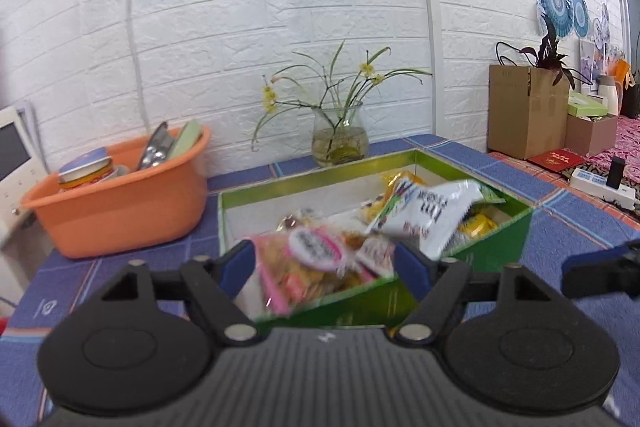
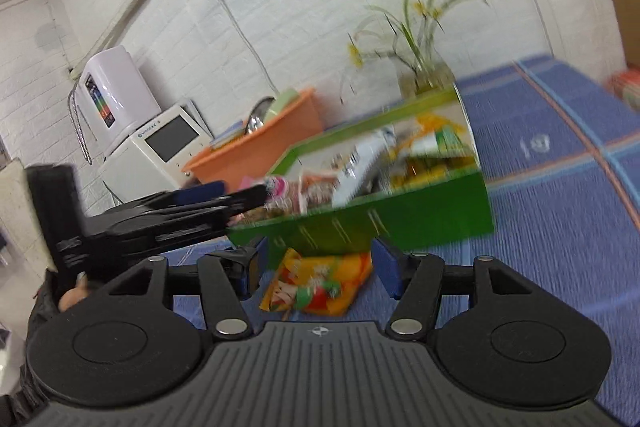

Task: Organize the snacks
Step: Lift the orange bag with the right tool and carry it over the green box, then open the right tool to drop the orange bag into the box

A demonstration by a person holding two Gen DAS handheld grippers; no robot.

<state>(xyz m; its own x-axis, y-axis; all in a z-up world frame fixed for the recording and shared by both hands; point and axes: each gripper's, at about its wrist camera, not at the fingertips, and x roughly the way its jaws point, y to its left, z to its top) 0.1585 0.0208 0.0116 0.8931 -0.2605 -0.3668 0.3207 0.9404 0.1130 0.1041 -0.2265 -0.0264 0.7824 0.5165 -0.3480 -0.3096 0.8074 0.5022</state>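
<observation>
A green box (image 1: 500,235) with a white inside stands on the blue checked cloth and holds several snack packets, among them a white one (image 1: 428,215) and yellow ones (image 1: 480,225). My left gripper (image 1: 324,265) is open at the box's near wall. A blurred pink packet (image 1: 304,259) sits between its fingers, and the pads are not pressing on it. My right gripper (image 2: 320,269) is open low over the cloth in front of the box. An orange-yellow packet (image 2: 320,283) lies on the cloth between its fingers. The left gripper (image 2: 168,211) shows at the left of the right wrist view.
An orange basin (image 1: 120,211) with a jar and utensils stands left of the box. A glass vase (image 1: 340,139) with a plant is behind it at the wall. Cardboard boxes (image 1: 524,111) and a power strip (image 1: 600,183) are to the right, and white appliances (image 2: 160,143) far left.
</observation>
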